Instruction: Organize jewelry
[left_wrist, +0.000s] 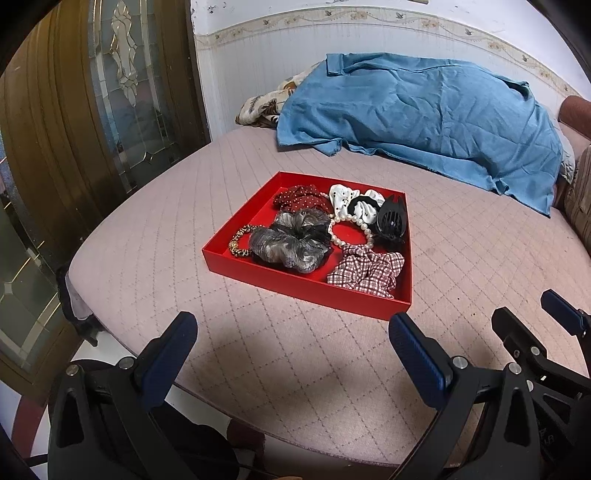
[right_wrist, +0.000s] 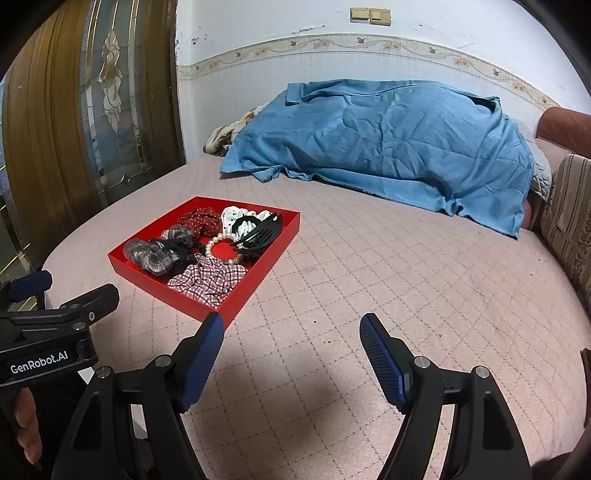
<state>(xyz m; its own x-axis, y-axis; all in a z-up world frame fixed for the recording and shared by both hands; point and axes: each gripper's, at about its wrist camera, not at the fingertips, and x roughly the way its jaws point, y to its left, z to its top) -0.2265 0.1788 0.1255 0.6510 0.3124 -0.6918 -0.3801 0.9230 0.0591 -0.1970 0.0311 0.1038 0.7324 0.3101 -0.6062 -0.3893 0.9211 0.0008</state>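
Note:
A shallow red tray (left_wrist: 236, 265) (right_wrist: 146, 279) lies on the pink quilted bed. In it are a grey-black scrunchie (left_wrist: 288, 240) (right_wrist: 157, 253), a red dotted scrunchie (left_wrist: 299, 197), a white dotted scrunchie (left_wrist: 345, 197), a pearl bracelet (left_wrist: 351, 229) (right_wrist: 221, 247), a black claw clip (left_wrist: 391, 219) (right_wrist: 260, 232), a red checked scrunchie (left_wrist: 369, 271) (right_wrist: 208, 282) and a leopard hair tie (left_wrist: 240, 242). My left gripper (left_wrist: 291, 332) hangs open just short of the tray's near edge, nothing between its fingers. My right gripper (right_wrist: 291, 332) is open and empty, to the right of the tray's near corner.
A blue cloth (left_wrist: 424, 122) (right_wrist: 388, 147) covers a heap at the back of the bed. A wooden glass door (left_wrist: 92, 110) stands at the left, a striped cushion (right_wrist: 570, 221) at the right. The bed's edge (left_wrist: 122, 332) drops off at the near left.

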